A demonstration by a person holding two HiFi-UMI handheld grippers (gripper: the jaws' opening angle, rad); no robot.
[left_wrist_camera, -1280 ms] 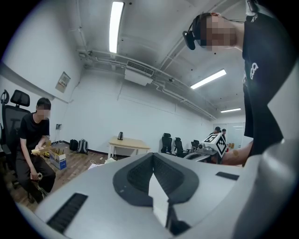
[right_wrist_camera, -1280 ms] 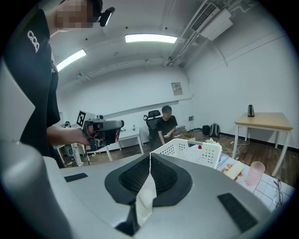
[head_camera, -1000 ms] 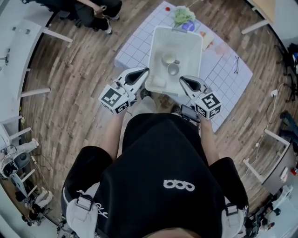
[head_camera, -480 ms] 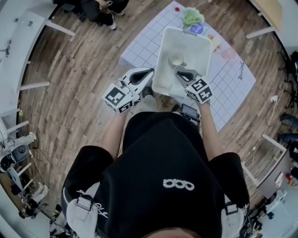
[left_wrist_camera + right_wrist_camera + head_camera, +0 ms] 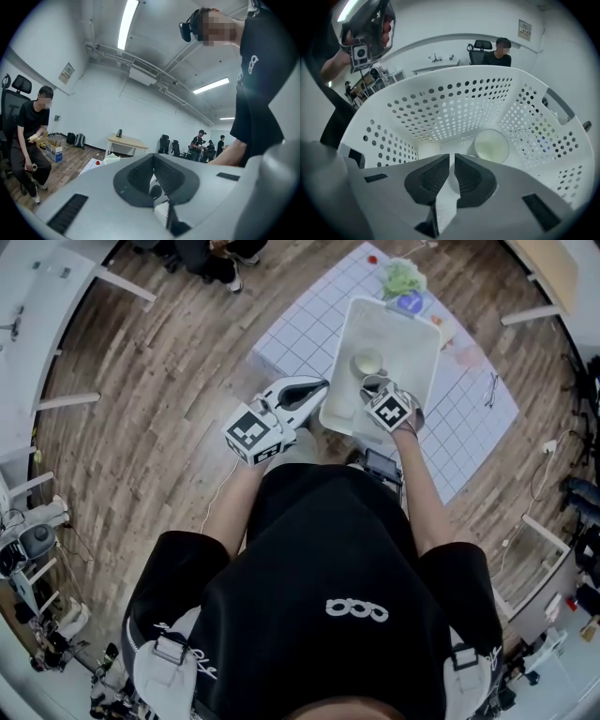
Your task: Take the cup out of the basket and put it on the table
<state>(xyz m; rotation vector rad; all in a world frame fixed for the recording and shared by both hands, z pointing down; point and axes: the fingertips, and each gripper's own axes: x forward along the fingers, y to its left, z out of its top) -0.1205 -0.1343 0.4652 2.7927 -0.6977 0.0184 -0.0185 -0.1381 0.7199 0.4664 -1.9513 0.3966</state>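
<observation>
The cup (image 5: pixel 491 145) sits on the floor of the basket (image 5: pixel 454 108), not yet lifted. Your right gripper (image 5: pixel 451 161) hangs inside the basket, jaws clenched on nothing, with the cup at its one o'clock. Your left gripper (image 5: pixel 314 390), also clenched and empty, hovers outside at the basket's eight o'clock. You have yet to open, grasp, lift and place.

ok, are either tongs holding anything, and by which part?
Nothing held. The right tongs are shut and empty inside the basket, with the cup beyond them. The left tongs are shut and empty too.
</observation>
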